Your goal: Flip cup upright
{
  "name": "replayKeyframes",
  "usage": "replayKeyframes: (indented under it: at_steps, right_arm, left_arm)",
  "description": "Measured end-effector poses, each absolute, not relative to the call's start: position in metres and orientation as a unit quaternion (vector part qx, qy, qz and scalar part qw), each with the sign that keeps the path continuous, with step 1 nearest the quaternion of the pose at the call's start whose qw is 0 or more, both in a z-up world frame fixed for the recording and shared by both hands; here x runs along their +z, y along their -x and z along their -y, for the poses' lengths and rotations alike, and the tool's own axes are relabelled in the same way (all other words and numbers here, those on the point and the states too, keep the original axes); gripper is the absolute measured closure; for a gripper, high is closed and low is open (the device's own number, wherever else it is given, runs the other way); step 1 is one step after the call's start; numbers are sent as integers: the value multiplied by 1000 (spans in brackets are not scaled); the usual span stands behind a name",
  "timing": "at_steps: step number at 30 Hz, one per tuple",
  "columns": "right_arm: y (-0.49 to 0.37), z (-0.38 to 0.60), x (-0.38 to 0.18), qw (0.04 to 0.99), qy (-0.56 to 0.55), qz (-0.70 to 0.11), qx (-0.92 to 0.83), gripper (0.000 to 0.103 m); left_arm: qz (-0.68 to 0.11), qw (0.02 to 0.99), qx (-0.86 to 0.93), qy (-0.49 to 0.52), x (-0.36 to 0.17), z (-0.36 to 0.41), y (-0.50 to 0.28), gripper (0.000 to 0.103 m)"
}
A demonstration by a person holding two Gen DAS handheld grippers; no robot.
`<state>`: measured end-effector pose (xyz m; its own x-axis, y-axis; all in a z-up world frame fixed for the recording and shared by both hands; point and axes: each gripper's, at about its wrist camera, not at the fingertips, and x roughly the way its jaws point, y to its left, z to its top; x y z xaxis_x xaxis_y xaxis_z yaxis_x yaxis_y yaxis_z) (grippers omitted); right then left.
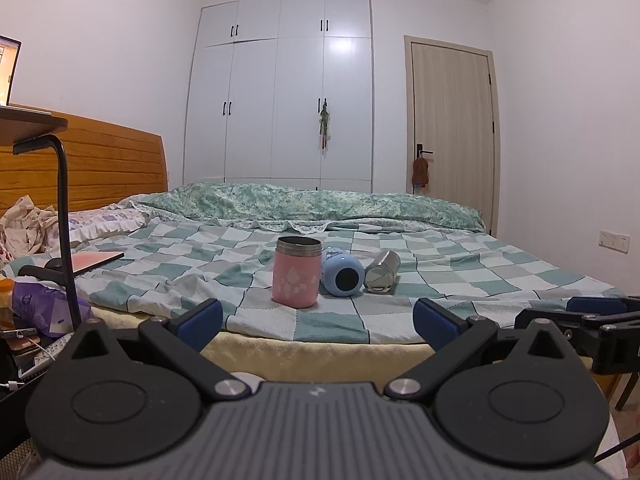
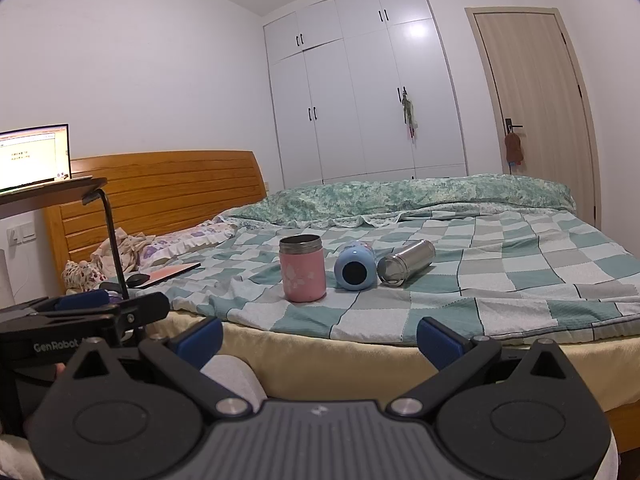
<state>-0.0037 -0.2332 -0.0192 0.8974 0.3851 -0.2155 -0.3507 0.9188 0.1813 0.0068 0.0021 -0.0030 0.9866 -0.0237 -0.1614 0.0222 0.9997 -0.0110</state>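
Observation:
Three cups sit in a row on the checked bedspread (image 1: 460,272). A pink cup (image 1: 296,272) with a steel rim stands upright on the left. A light blue cup (image 1: 343,276) lies on its side in the middle, one end toward me. A steel cup (image 1: 383,272) lies on its side on the right, mouth toward me. They also show in the right wrist view: pink (image 2: 302,269), blue (image 2: 355,266), steel (image 2: 406,261). My left gripper (image 1: 318,322) is open and empty, short of the bed edge. My right gripper (image 2: 319,342) is open and empty, also short of the bed.
A green quilt (image 1: 312,202) lies bunched along the far side of the bed. A wooden headboard (image 2: 160,196), pillows and a pink notebook (image 1: 94,261) are on the left. A side table with a laptop (image 2: 34,156) stands at far left. A wardrobe and door are behind.

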Motion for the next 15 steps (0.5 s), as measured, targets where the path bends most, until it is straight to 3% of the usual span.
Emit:
replayKeyframes:
  at_steps: [15]
  right_arm:
    - [3, 234, -20, 972, -68, -124, 190, 0]
  left_arm:
    - [-81, 997, -12, 5, -3, 1, -6, 0]
